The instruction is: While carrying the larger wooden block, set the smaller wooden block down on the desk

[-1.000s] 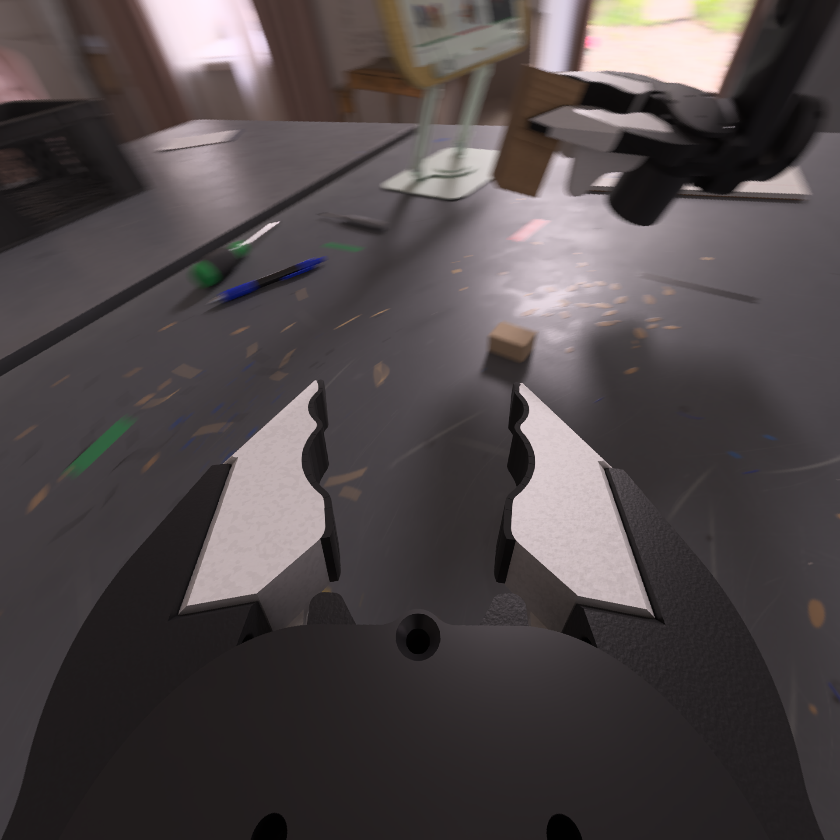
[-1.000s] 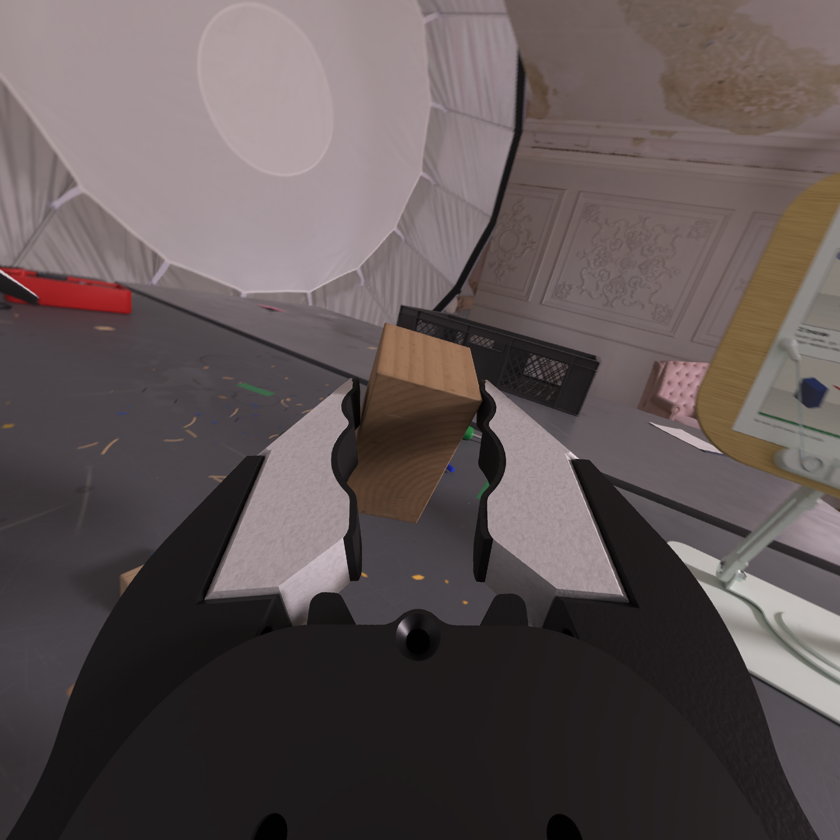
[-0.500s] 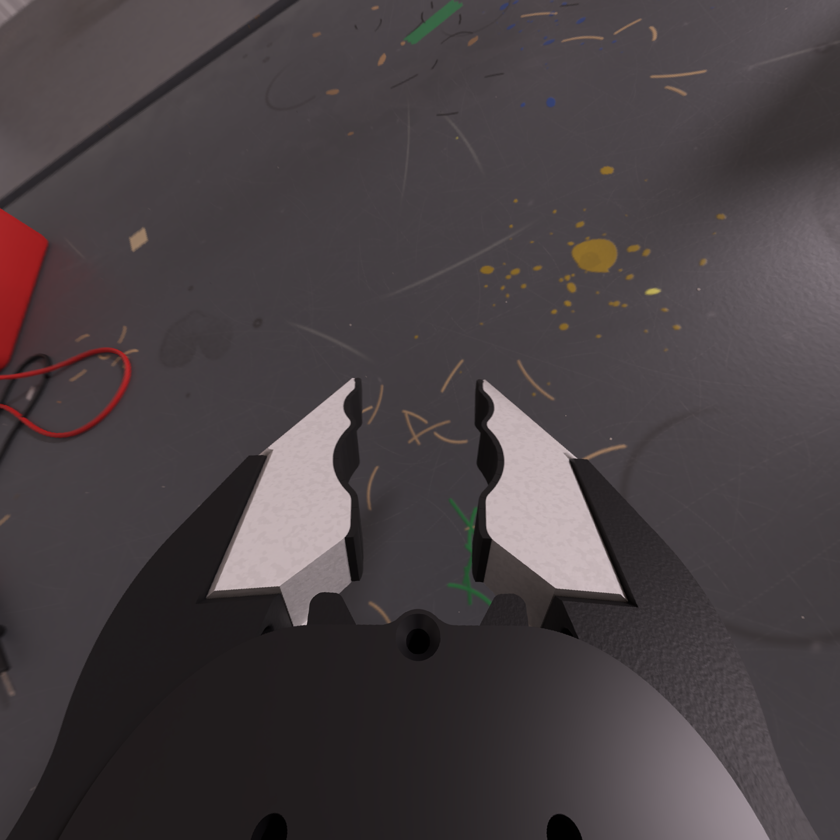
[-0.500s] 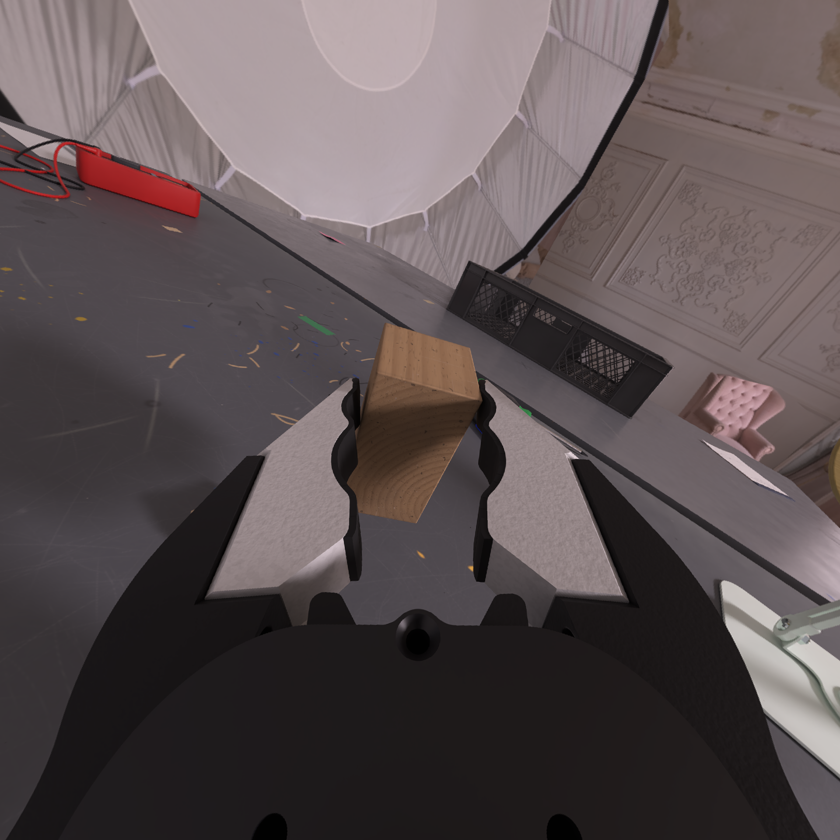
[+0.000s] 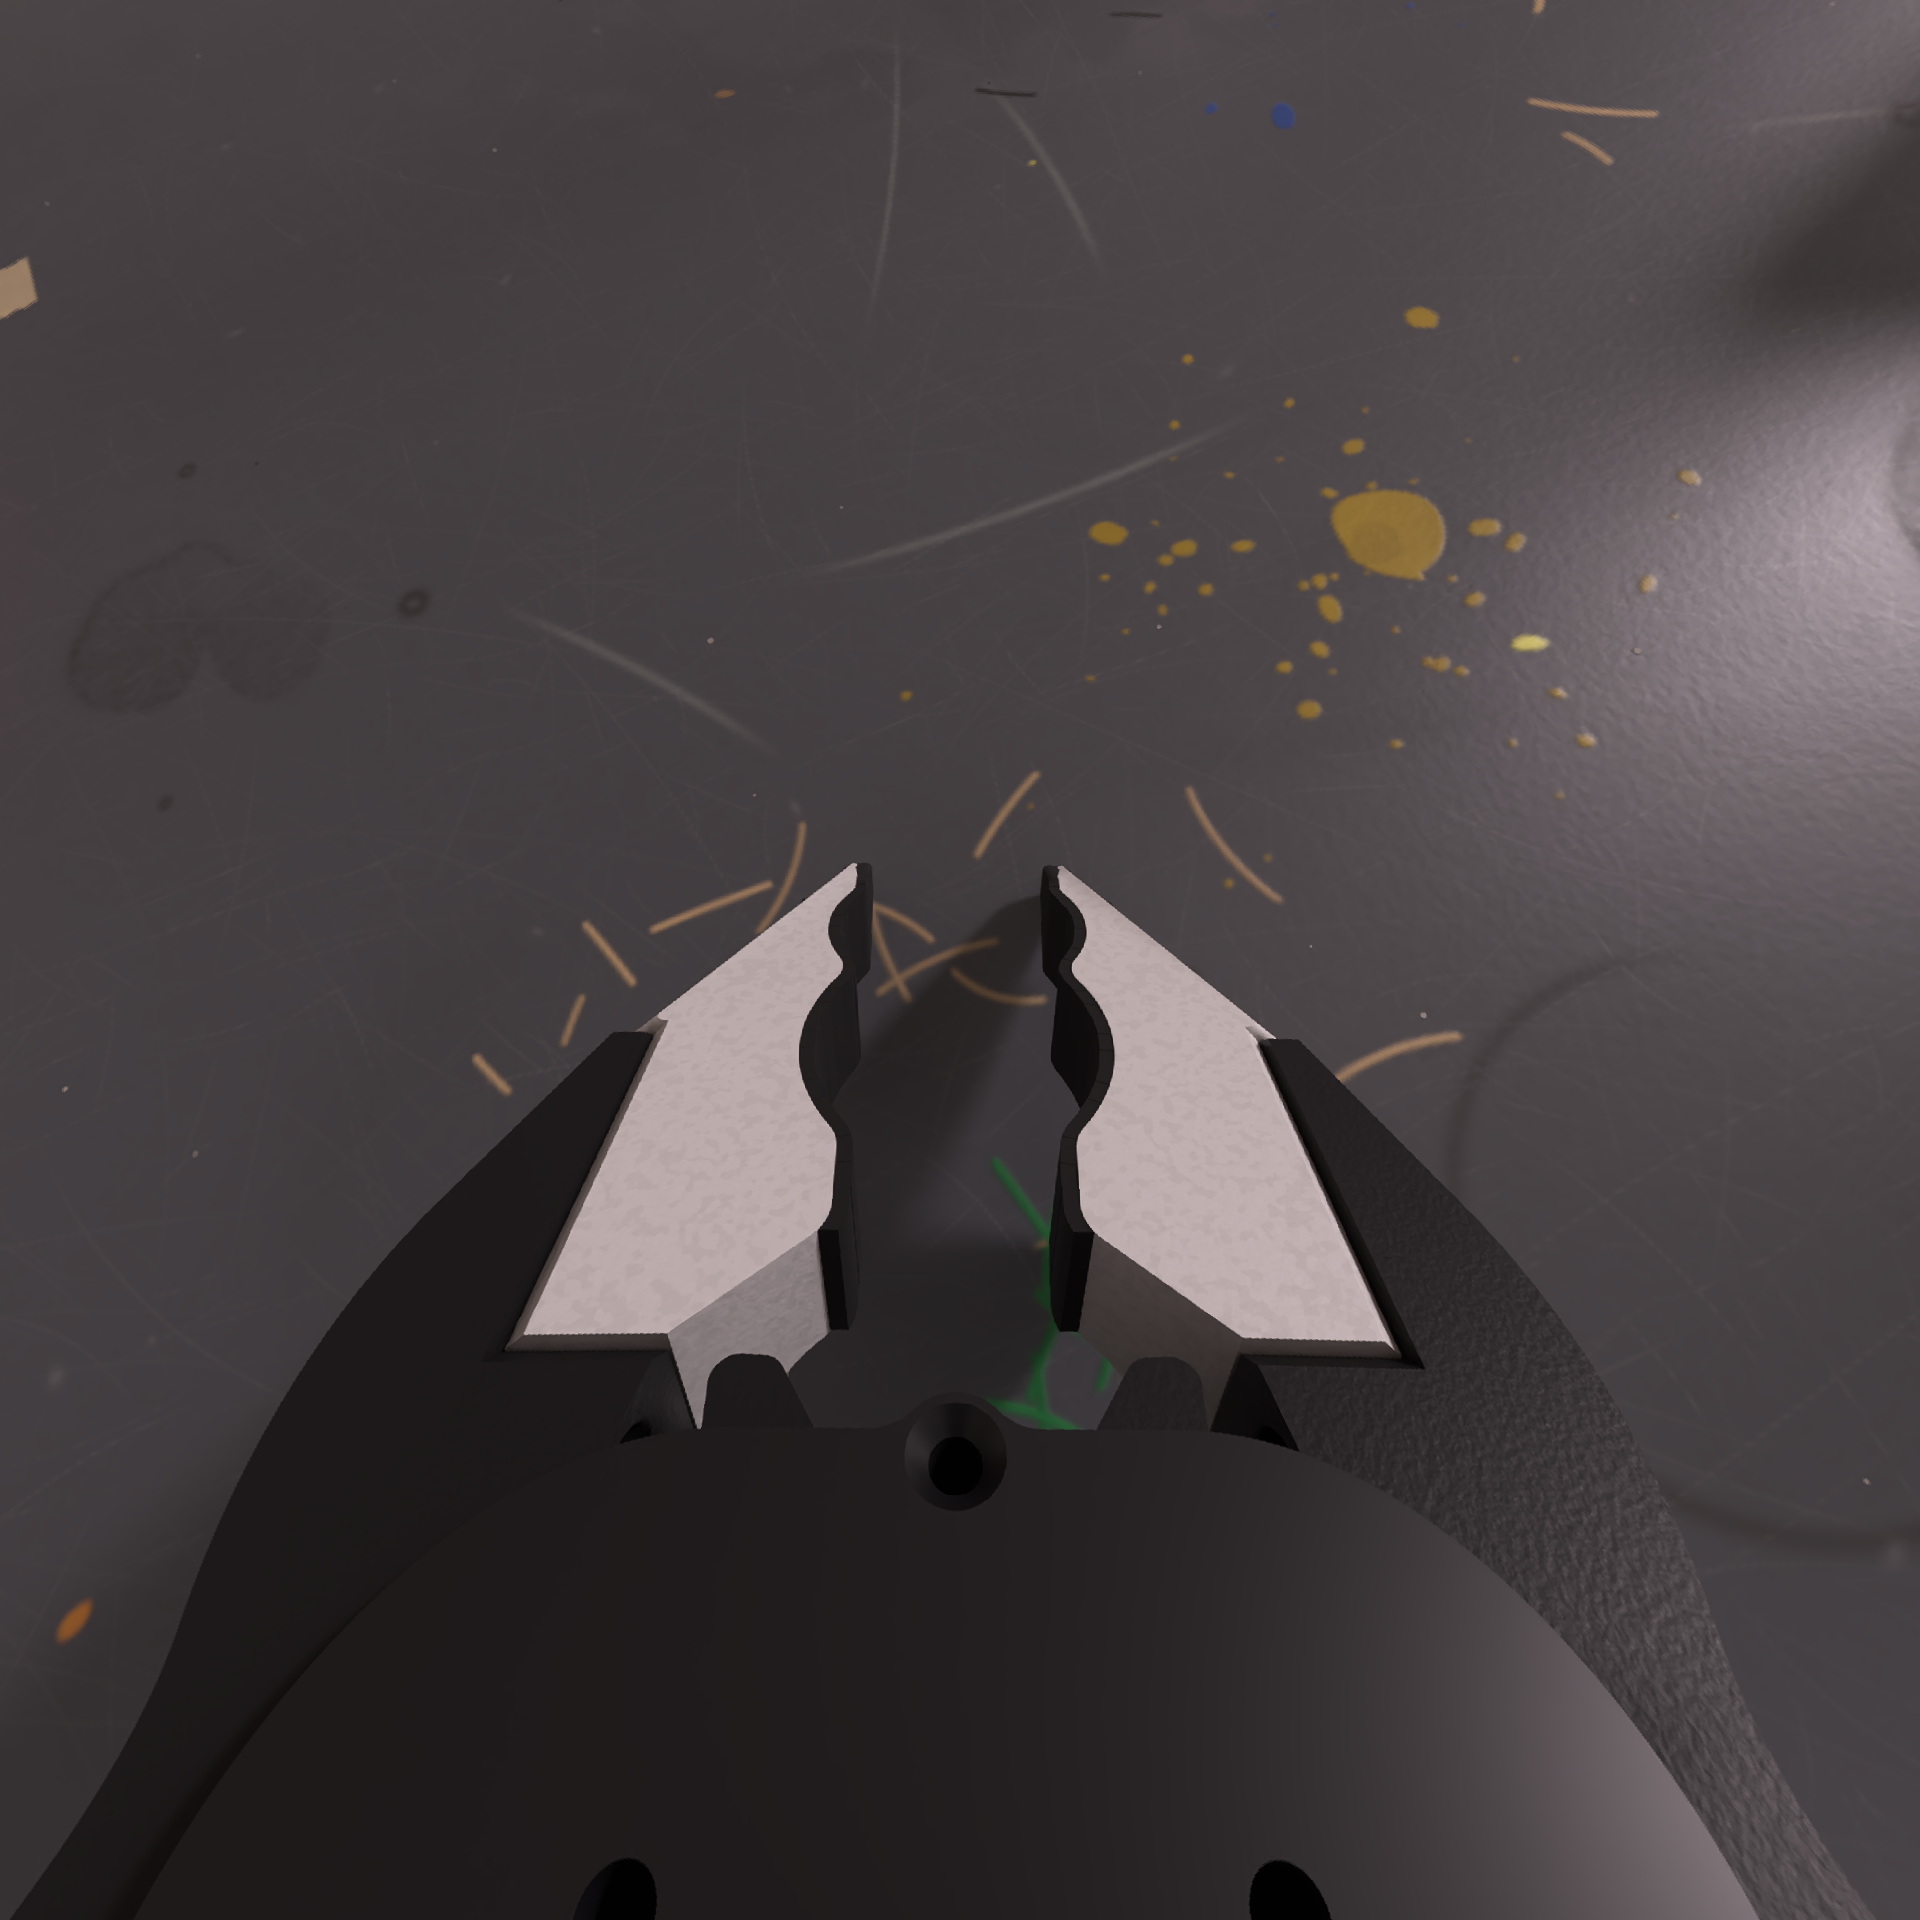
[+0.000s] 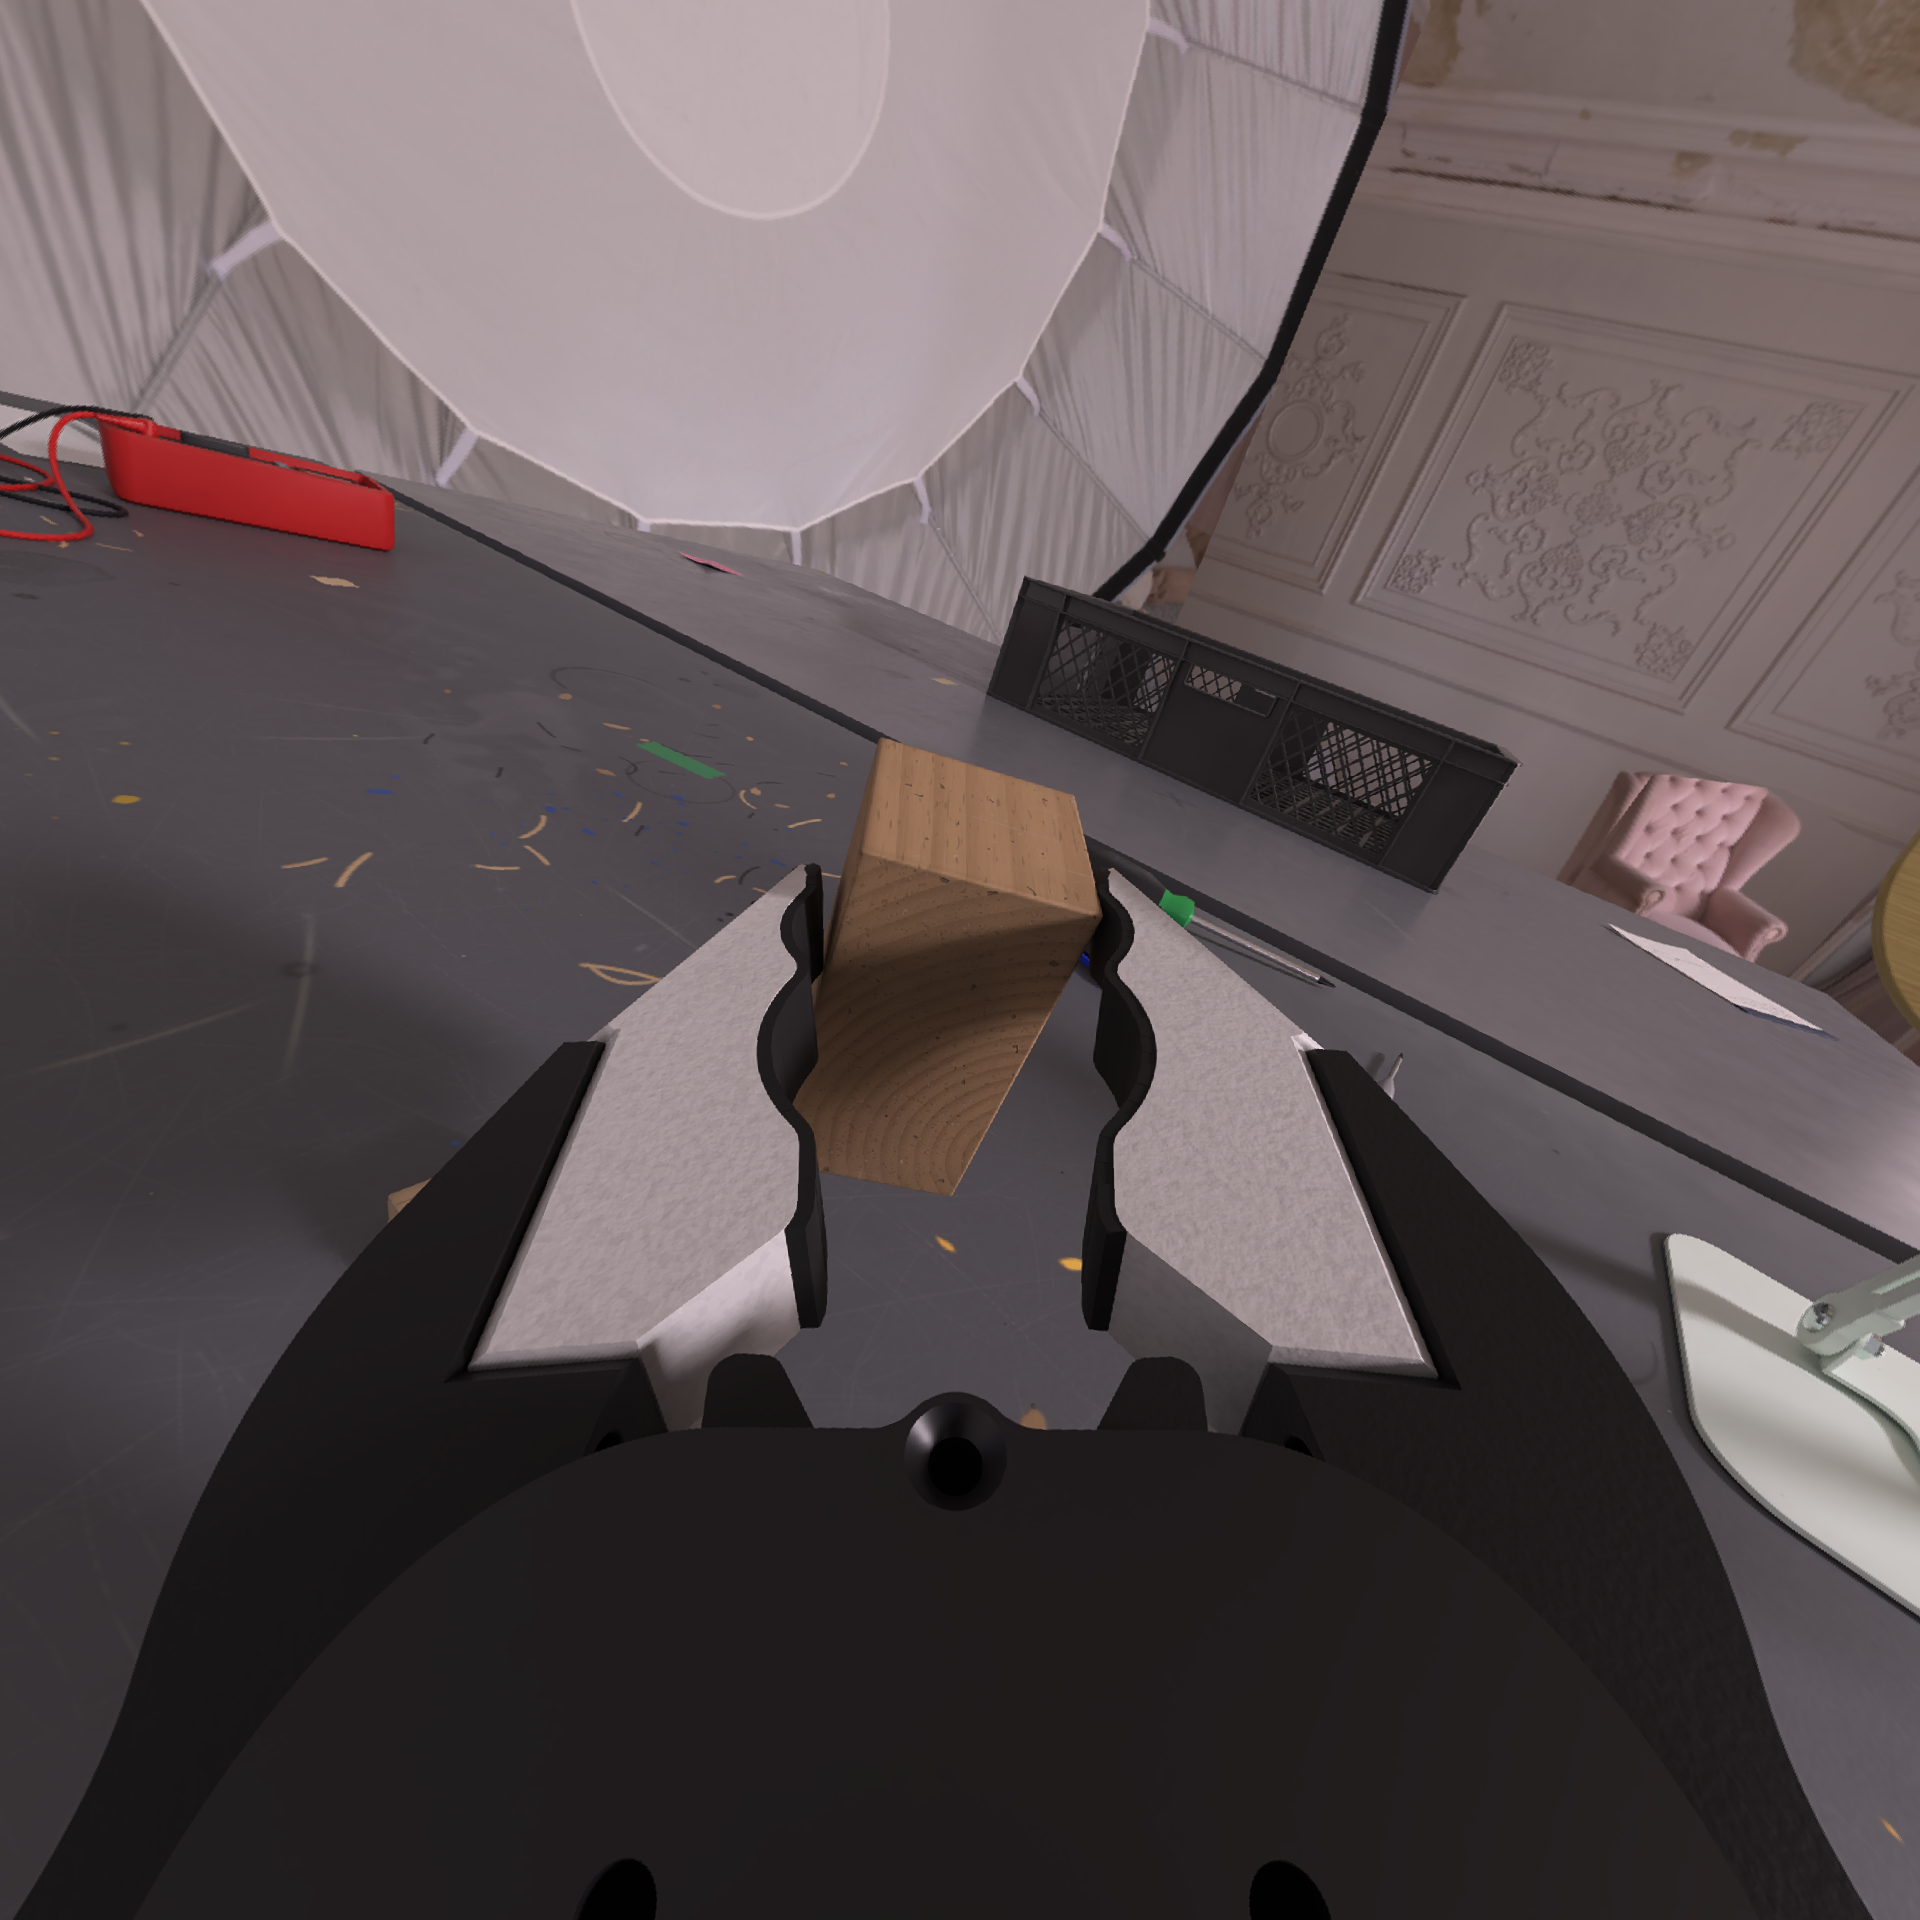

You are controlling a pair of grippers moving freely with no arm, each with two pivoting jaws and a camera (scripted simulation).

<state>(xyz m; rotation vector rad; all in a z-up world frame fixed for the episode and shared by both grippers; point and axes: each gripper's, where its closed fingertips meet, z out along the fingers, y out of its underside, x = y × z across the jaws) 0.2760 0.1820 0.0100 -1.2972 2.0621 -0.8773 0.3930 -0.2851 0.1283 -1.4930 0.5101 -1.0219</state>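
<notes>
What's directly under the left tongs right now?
Under the left tongs: bare dark desk with tan shavings and a green scribble. No block shows; the tongs' body covers the desk nearer in.

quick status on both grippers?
Left gripper: open, empty, above the desk.
Right gripper: shut on the larger block.

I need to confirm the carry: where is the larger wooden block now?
Right wrist view, centre: the larger wooden block sits tilted between the right gripper fingers, above the grey desk.
</notes>
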